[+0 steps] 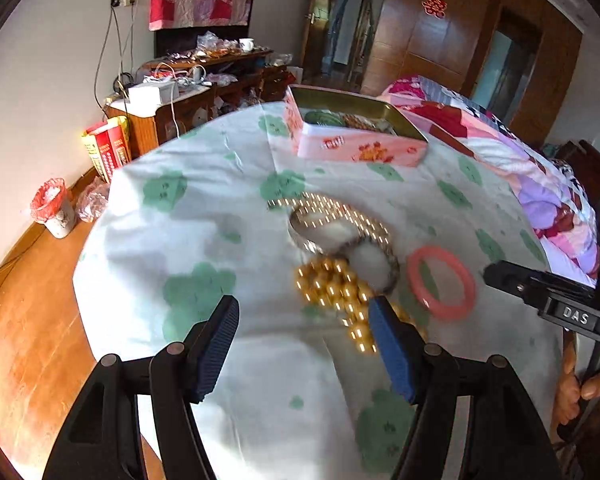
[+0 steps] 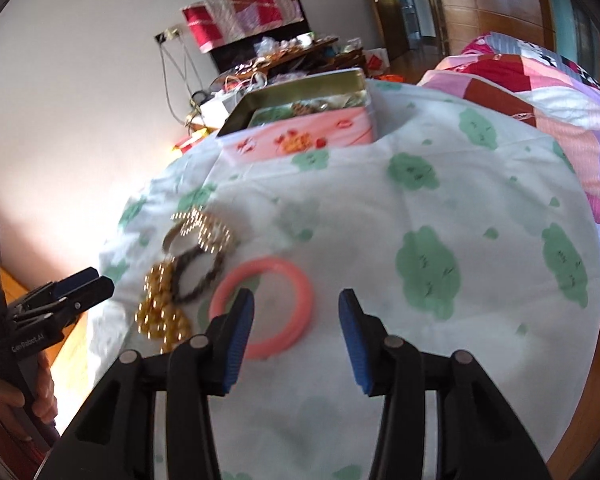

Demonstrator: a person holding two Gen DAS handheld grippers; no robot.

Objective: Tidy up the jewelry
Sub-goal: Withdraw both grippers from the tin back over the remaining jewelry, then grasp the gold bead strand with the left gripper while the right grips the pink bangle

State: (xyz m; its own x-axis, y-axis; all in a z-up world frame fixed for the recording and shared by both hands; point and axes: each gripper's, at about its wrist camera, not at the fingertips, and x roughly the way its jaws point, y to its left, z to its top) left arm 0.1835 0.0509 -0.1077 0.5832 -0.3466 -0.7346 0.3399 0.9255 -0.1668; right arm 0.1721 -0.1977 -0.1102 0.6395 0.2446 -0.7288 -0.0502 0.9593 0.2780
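A pink bangle (image 2: 278, 276) lies flat on the cloth-covered table; it also shows in the left wrist view (image 1: 440, 282). Beside it is a heap of jewelry: a gold bead necklace (image 1: 340, 288), a silver bangle (image 1: 312, 236), a dark beaded bracelet (image 2: 200, 276) and a string of small gold beads (image 2: 204, 228). An open pink tin (image 1: 356, 148) with jewelry inside stands at the far side; it shows in the right wrist view too (image 2: 300, 136). My left gripper (image 1: 304, 344) is open and empty, just short of the gold beads. My right gripper (image 2: 296, 336) is open and empty over the pink bangle's near rim.
The table wears a white cloth with green blotches (image 1: 204, 216); its wooden rim (image 1: 28, 320) shows at the left. A quilted bed (image 2: 540, 92) lies to the right. A cluttered sideboard (image 1: 204, 92) and a small bin (image 1: 54, 208) stand by the wall.
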